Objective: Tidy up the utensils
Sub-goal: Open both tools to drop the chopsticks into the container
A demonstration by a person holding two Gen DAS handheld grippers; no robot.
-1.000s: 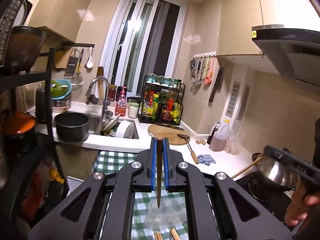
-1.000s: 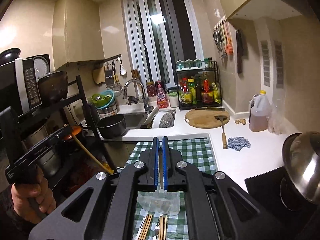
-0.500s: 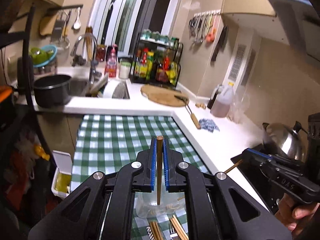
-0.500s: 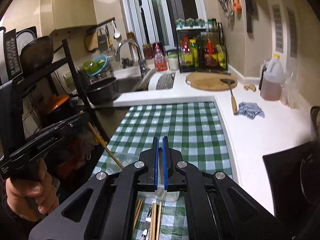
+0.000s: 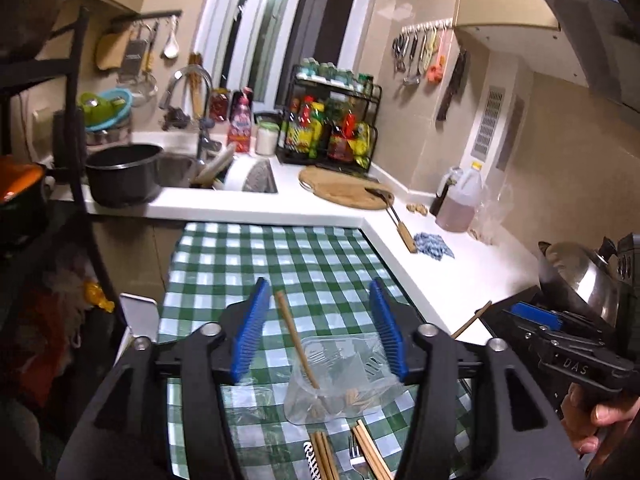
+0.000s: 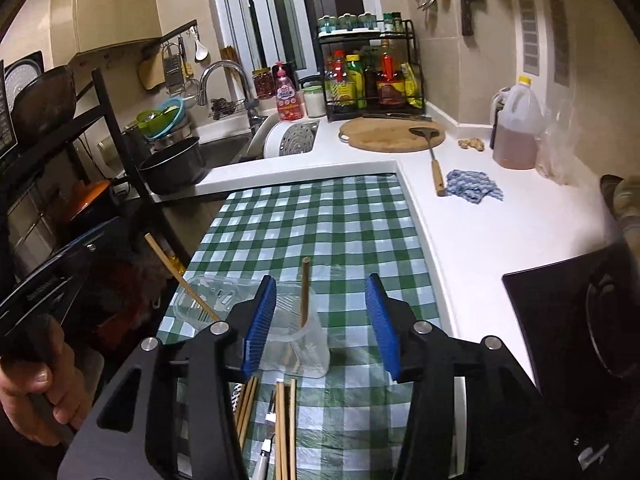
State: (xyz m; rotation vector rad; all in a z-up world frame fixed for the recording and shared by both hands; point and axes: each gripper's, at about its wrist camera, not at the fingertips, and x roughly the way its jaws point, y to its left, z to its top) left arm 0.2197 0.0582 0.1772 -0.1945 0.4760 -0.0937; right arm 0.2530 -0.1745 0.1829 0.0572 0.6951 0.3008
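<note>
Chopsticks [image 5: 297,344] drop into the clear cup [image 5: 340,376] at lower centre as both tongs, left [image 5: 322,332] and right [image 6: 320,320], are opening, touching nothing; more chopsticks [image 6: 284,424] and cutlery still lie on the worktop [image 6: 320,220].

Wooden chopstick [image 5: 297,344], clear glossy plastic container [image 5: 344,380], checked tablecloth [image 5: 280,256]

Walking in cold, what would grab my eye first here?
Probably the blue-padded left gripper and right gripper, jaws opening, each around a chopstick dropping into a clear plastic container on the green checked tablecloth. More chopsticks lie nearer the cameras.
</note>
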